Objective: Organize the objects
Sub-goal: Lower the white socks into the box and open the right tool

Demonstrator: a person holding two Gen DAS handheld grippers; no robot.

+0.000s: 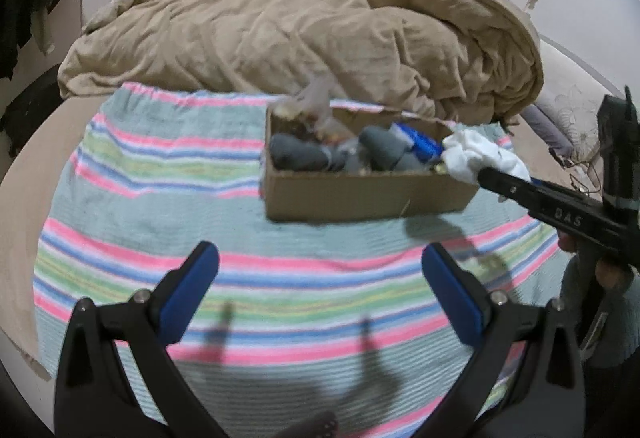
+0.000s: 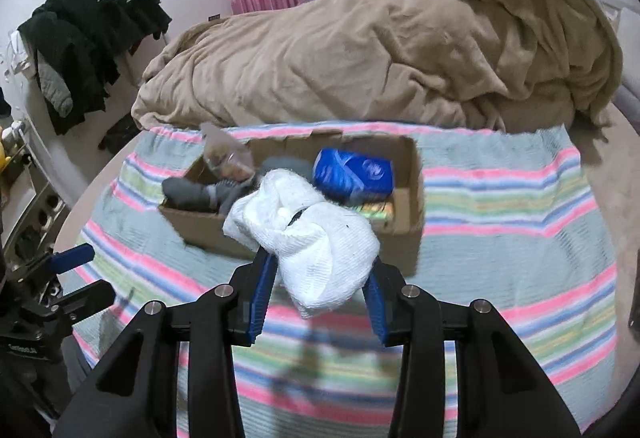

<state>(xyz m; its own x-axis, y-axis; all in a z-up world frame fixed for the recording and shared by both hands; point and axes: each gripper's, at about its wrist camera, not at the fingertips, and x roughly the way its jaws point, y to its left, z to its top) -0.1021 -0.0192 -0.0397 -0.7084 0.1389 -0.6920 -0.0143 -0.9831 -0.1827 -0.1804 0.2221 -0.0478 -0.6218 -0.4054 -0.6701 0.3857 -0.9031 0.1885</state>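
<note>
Gripping a bundled white sock [image 2: 304, 238], the right gripper [image 2: 316, 294] has its blue fingers [image 2: 262, 294] clenched on the fabric, which is held in the air just in front of the cardboard box [image 2: 404, 238], near its front edge. The left gripper [image 1: 320, 286] is seen with fingers [image 1: 192, 286] spread wide and nothing between them, over the striped blanket [image 1: 160, 197] on the bed. Inside the box, grey socks [image 1: 300, 153], a blue packet [image 2: 352, 173] and a clear bag [image 2: 224, 153] (contents blurred) are seen. Judged step: the white sock is being taken from or moved to the box; which one cannot be told. To be done well, the clench should be kept firm since loose folds hang below the fingers (snag risk on the box wall), and the bundle should be carried clear of the rim. A tan duvet [image 1: 300, 37] lies behind the box.
</note>
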